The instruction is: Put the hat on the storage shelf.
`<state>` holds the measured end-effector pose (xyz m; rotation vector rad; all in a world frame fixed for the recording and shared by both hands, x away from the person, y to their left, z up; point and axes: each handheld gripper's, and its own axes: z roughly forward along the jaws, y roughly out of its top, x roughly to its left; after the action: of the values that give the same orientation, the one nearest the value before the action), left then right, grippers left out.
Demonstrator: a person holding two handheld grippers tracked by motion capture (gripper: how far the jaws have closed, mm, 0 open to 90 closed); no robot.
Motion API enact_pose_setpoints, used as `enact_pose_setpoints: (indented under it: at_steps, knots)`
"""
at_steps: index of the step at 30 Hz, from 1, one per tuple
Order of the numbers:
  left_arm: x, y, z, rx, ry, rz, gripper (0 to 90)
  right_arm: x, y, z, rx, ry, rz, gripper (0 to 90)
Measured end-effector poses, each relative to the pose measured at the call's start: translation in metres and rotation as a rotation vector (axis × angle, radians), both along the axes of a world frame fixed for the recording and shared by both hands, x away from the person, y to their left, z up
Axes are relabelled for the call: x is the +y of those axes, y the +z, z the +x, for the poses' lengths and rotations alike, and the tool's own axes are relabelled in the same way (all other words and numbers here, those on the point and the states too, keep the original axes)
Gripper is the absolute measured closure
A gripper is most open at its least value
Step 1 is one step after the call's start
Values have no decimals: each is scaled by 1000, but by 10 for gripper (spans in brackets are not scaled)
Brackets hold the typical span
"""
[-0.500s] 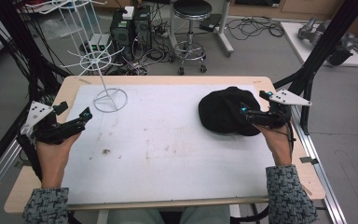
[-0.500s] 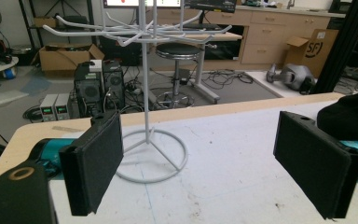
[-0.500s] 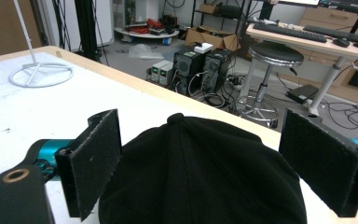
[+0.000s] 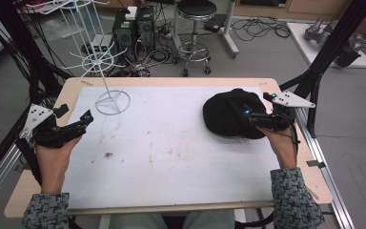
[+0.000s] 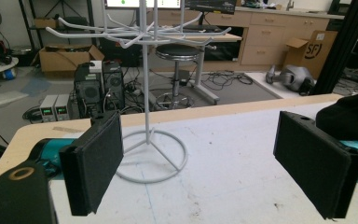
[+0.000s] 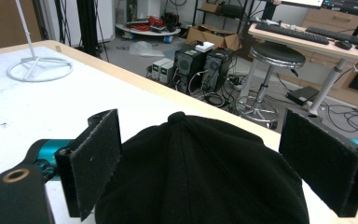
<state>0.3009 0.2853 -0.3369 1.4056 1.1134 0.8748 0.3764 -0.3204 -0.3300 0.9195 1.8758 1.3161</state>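
A black cap (image 4: 228, 112) lies on the white mat at the right of the table. My right gripper (image 4: 249, 114) is at its near right side, open. In the right gripper view the cap's crown (image 6: 200, 172) rises between the two wide-apart pads (image 6: 95, 158), and I cannot see them pressing on it. A white wire rack stands on its ring base (image 4: 113, 102) at the far left. My left gripper (image 4: 86, 119) hovers open at the table's left edge, pointing toward that base (image 5: 151, 158), with nothing between its fingers (image 5: 98, 163). The cap (image 5: 349, 116) shows at that view's right edge.
Black frame posts (image 4: 331, 43) flank the table on both sides. Beyond the far edge, on the floor, stand a stool (image 4: 193, 28), computer towers (image 4: 133, 28) and loose cables. The rack's hooked arms (image 5: 140, 35) spread out above its base.
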Motion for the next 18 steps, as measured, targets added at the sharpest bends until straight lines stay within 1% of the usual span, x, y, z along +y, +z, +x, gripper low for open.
enact_pose_setpoints:
  at_steps: [3, 4, 6, 7, 8, 9, 12, 17, 18]
  knots:
    - [1, 0, -1, 1, 1, 3, 161, 2, -5, 6, 4, 8, -1, 124]
    - [2, 0, -2, 1, 2, 3, 162, 3, -8, 9, 8, 9, -13, 124]
    - [3, -1, -3, 1, 5, 4, 161, 3, -9, 10, 13, 9, -15, 124]
    - [3, -1, -4, 1, 6, 4, 161, 5, -15, 16, 21, 10, -21, 132]
    - [3, -1, -5, 2, 5, 4, 161, 5, -15, 16, 21, 10, -21, 132]
    - [4, -1, -6, 1, 5, 5, 161, 6, -21, 21, 32, 14, -23, 140]
    - [5, -1, -9, 0, 7, 6, 161, 8, -28, 28, 54, 16, -38, 161]
    - [8, -1, -14, 0, 15, 6, 161, 11, -41, 39, 93, 22, -42, 177]
    - [9, -2, -16, 2, 18, 8, 161, 12, -44, 42, 106, 30, -44, 198]
